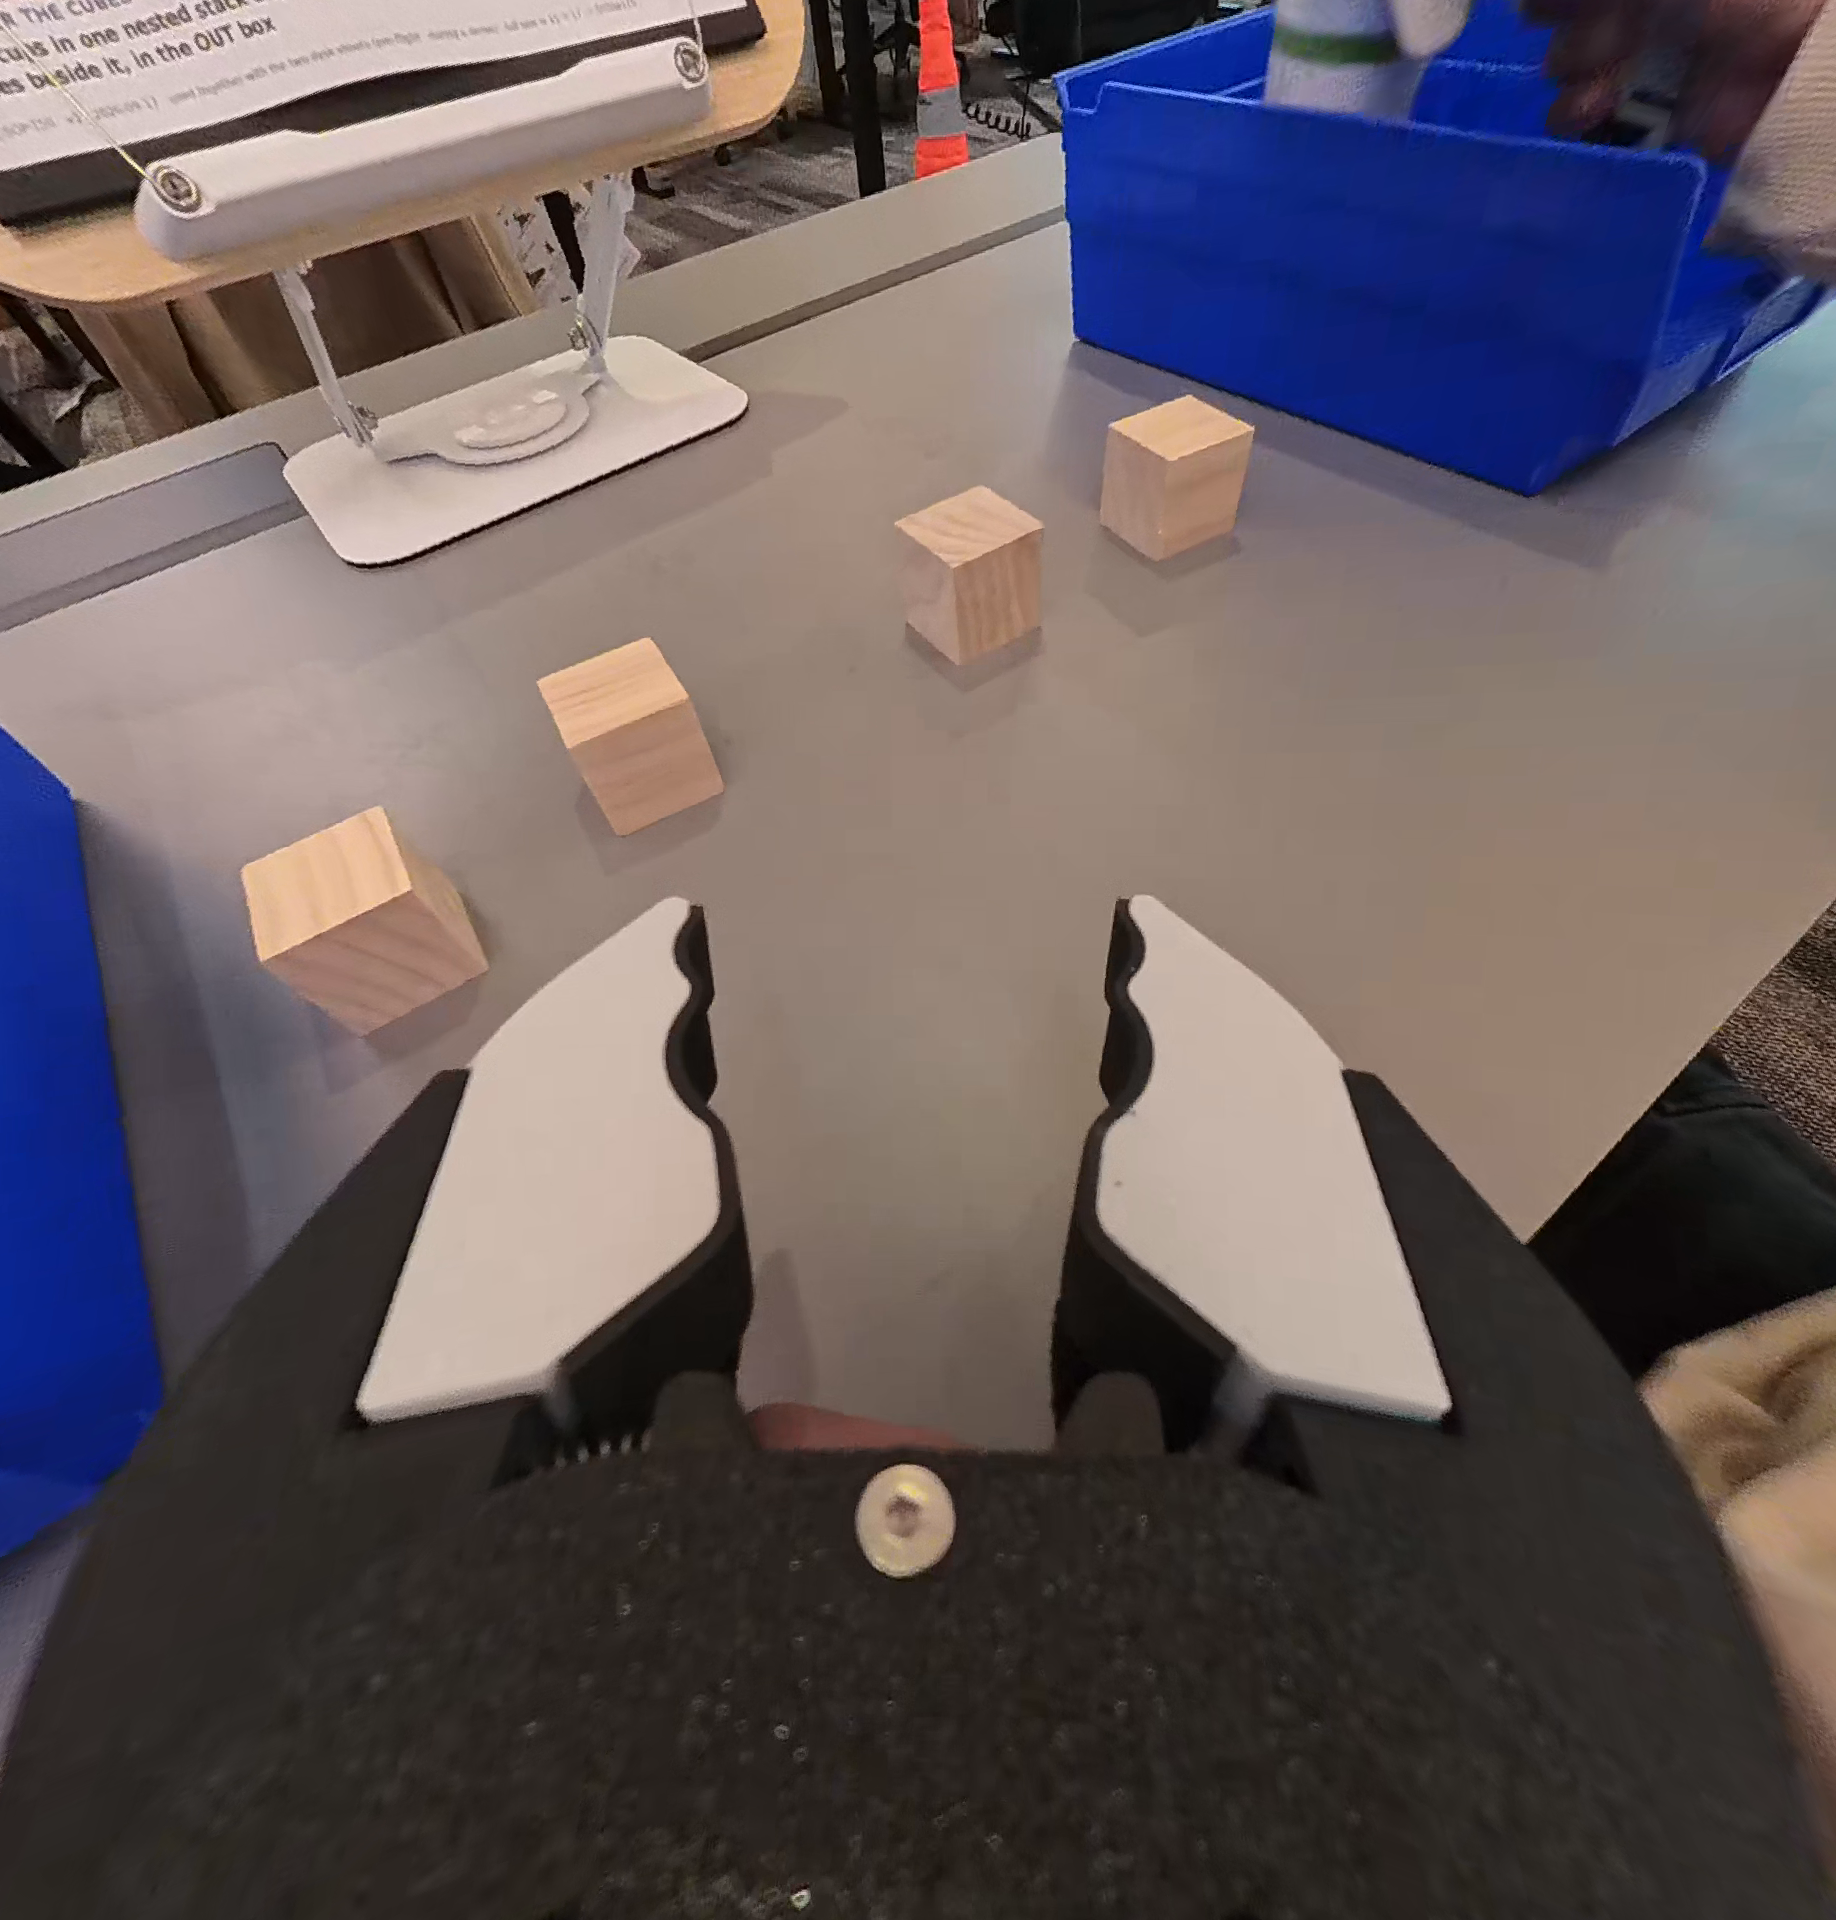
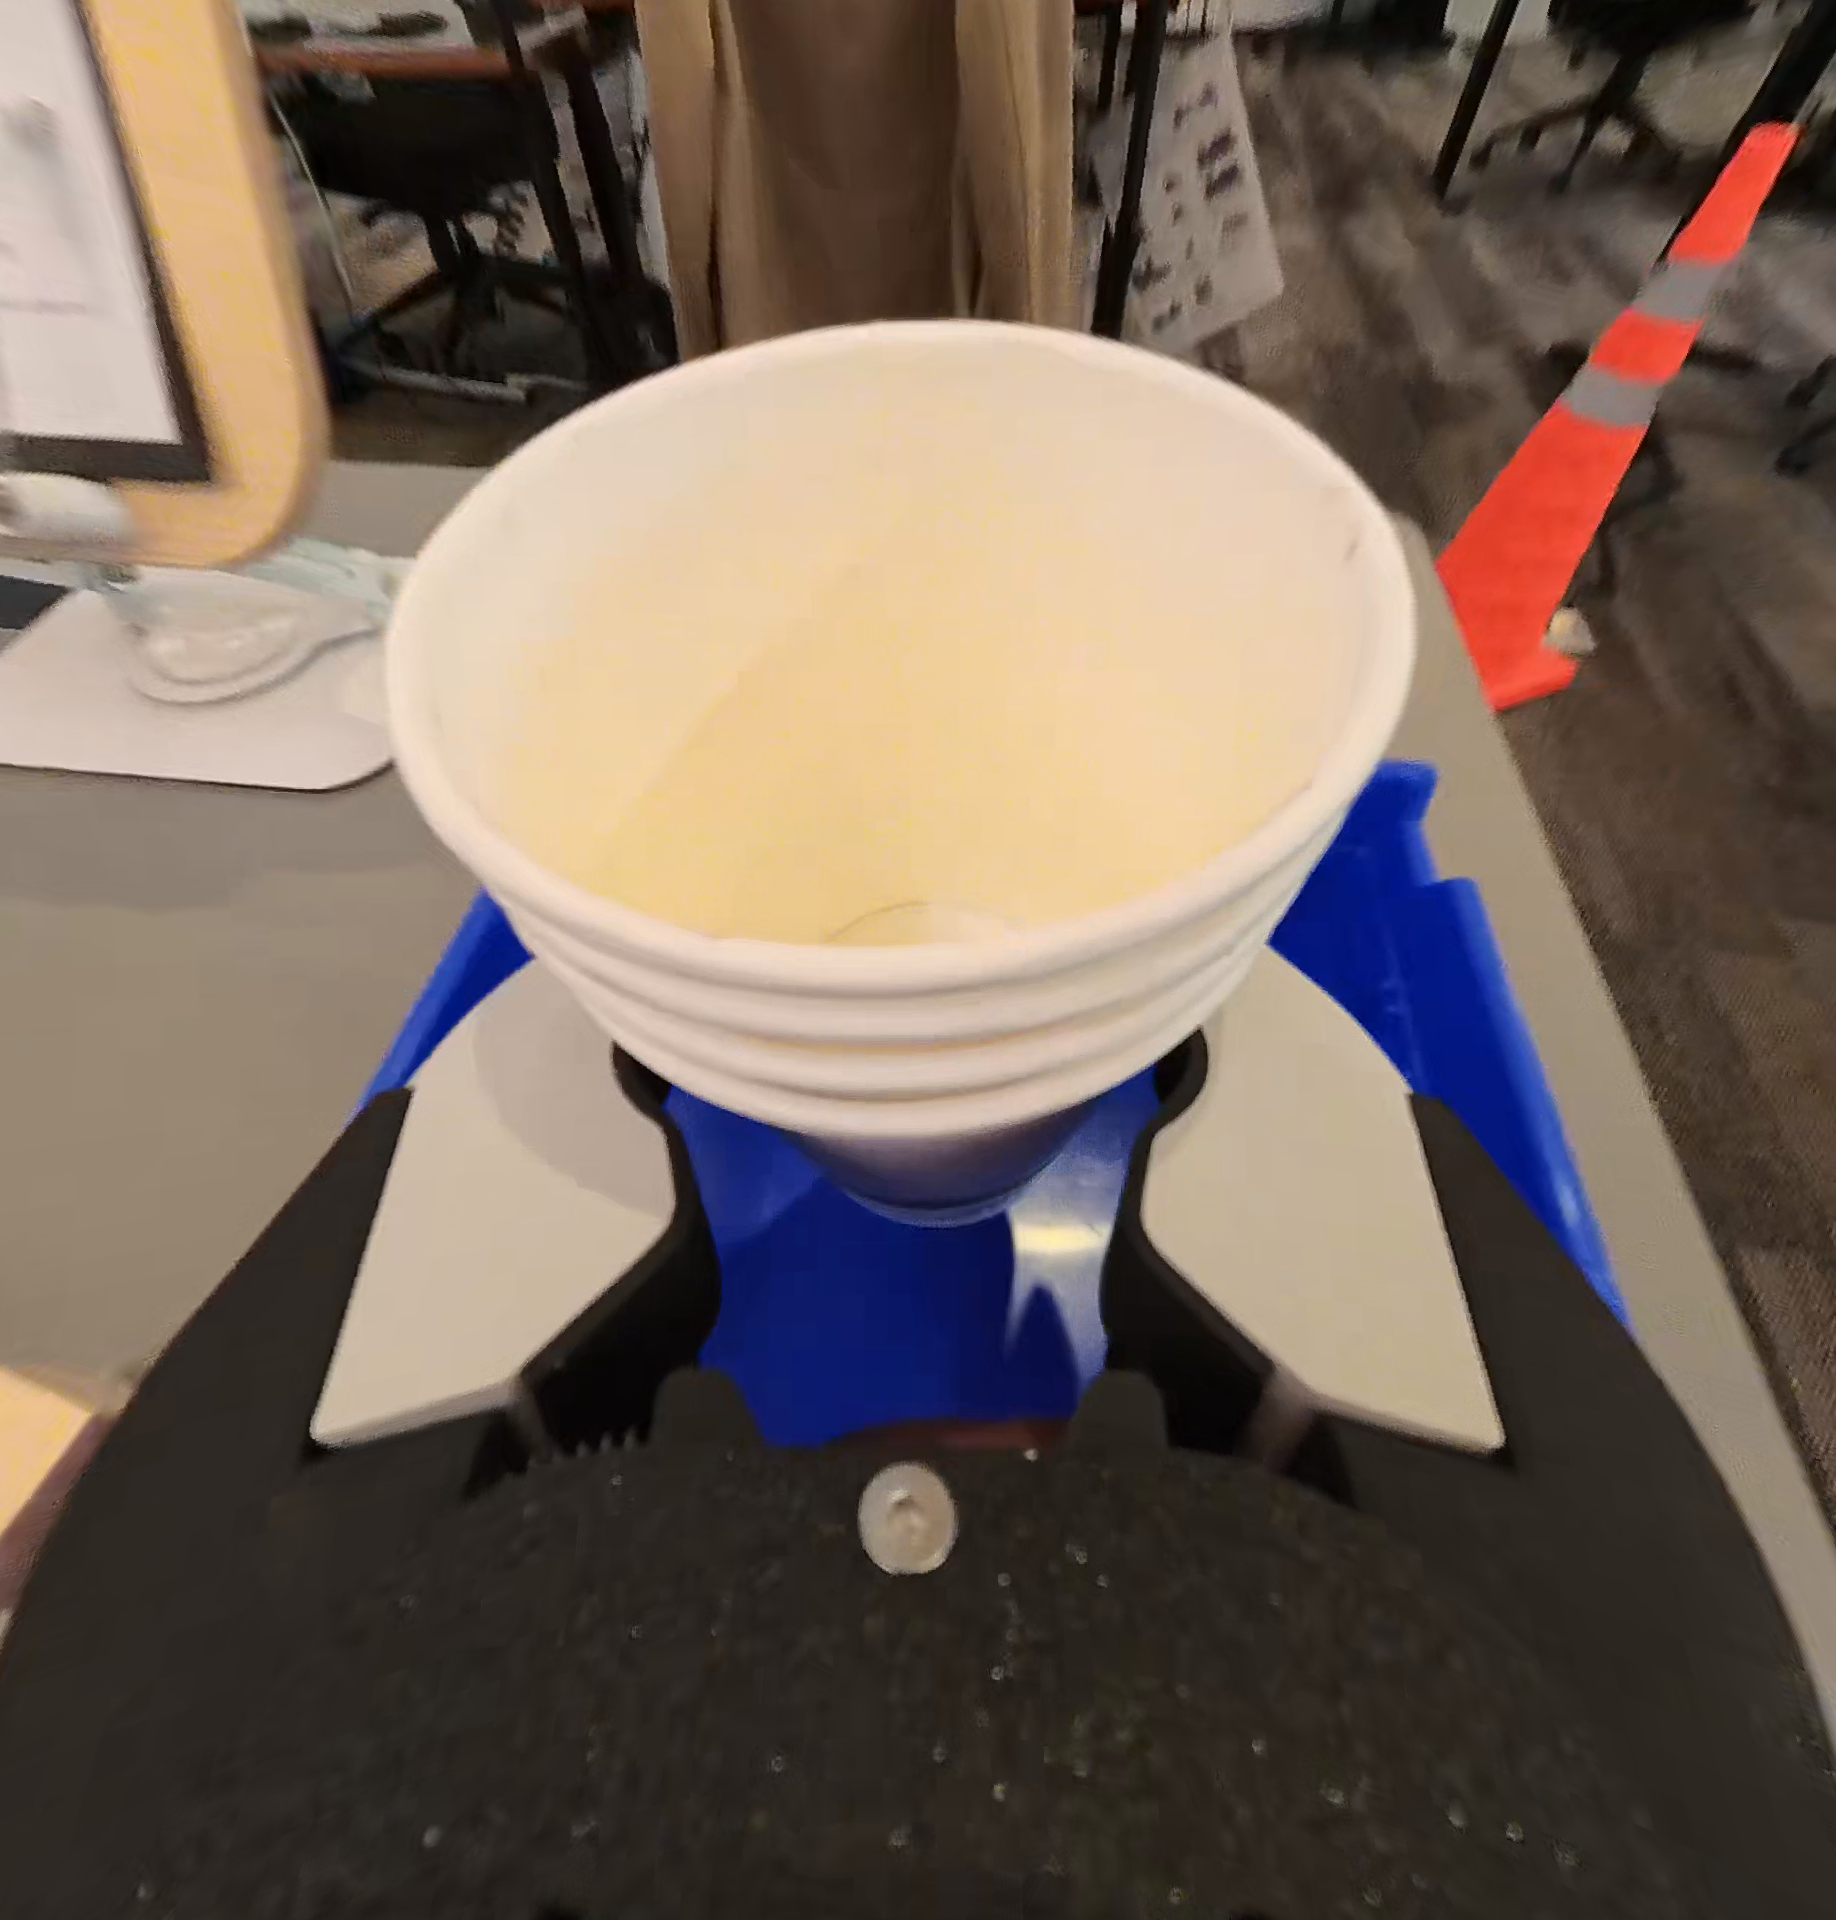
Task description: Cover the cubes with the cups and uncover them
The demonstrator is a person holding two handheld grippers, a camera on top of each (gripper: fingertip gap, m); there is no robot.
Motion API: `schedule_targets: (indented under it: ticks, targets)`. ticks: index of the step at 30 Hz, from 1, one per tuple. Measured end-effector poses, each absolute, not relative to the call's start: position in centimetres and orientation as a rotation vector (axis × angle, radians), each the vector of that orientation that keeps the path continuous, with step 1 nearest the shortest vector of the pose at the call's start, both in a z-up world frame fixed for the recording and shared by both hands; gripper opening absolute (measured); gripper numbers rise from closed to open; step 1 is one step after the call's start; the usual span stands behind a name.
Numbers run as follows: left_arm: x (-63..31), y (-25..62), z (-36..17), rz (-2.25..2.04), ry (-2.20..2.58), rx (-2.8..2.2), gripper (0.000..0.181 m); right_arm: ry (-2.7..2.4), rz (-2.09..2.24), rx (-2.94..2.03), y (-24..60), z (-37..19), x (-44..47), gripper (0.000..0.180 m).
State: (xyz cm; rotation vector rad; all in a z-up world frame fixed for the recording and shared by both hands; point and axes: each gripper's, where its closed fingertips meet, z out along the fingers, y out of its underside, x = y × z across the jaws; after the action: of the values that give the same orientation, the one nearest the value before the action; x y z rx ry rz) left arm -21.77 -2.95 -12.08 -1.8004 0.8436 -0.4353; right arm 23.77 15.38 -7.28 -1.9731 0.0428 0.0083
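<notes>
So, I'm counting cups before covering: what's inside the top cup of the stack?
The cup stack, gripped by the right gripper, looks empty inside. Four nested rims show; the near wall hides most of its bottom.

Both views are evenly lit by soft indoor light from above. In the left wrist view the wooden cubes (image 1: 971, 587) cast only short, faint shadows on the grey table (image 1: 1309, 831), and that view is sharp at centre. Wide-angle distortion bends straight edges toward the frame borders. Its upper right corner is smeared by motion blur. The right wrist view is softer overall: the document stand (image 2: 166, 312) at upper left and the orange cone (image 2: 1600, 436) at upper right are blurred. A small glare streak shows below the stacked cups (image 2: 893, 675).
</notes>
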Motion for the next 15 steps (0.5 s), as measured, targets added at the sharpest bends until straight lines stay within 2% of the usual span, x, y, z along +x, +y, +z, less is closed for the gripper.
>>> schedule_targets:
  ticks: [1,8,15]
  targets:
    - [-21.8,-2.9,-12.2,-0.432,0.845,-1.803,0.073,0.067,0.018,-1.997,16.1,-8.3,24.1,0.094]
    - [-22.1,-3.0,-12.4,-0.423,0.846,-1.810,0.073,0.136,0.087,-2.084,17.5,-12.4,24.8,0.094]
    - [-22.0,-2.9,-12.8,-0.420,0.855,-1.822,0.073,0.100,0.054,-2.112,17.6,-13.7,24.6,0.097]
